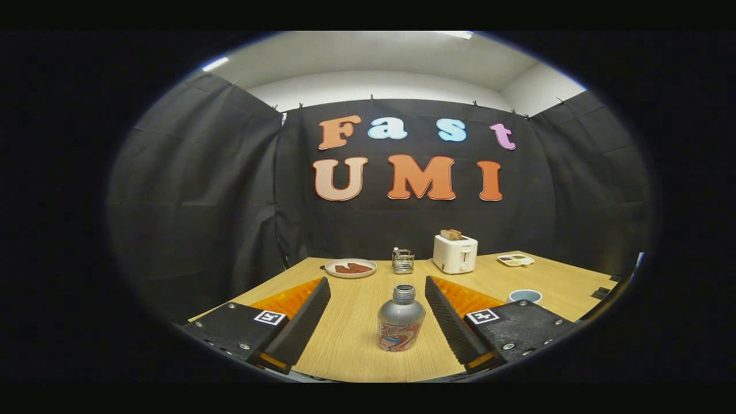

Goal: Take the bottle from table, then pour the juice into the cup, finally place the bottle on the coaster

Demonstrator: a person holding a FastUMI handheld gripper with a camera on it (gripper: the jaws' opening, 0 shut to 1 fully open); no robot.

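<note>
Your tongs [376, 322] stand released, the two black ribbed fingers spread wide with nothing pressed between them. The small silver metal bottle with a red printed label and an uncapped neck [401, 319] stands upright on the pale wooden desk [345, 345], between the two fingers and a little nearer the right one. Neither finger touches it; there is a clear gap on each side, wider on the left.

This is the relation your next move turns on: the bottle's long axis runs straight up, across the line of your fingers, so closing will likely catch its round body from both sides. I judge you should shift slightly right to centre it, perhaps ease forward until the body sits deeper between the fingers, then close. Since the neck looks open, keep it upright as you lift, or juice may spill.

The light blue round cup [525, 295] sits on the desk just beyond the right finger, close to the bottle, so the carry to pour is short and to the right. Well beyond the fingertips stand a white toaster with bread in its slot [455, 253], a small wire rack [403, 260], a white plate holding reddish-brown pieces [351, 268] and a small flat white tray [516, 260], all far enough back to leave open room. The desk's right edge lies near the cup, so mind it. I cannot pick out the coaster.
</note>
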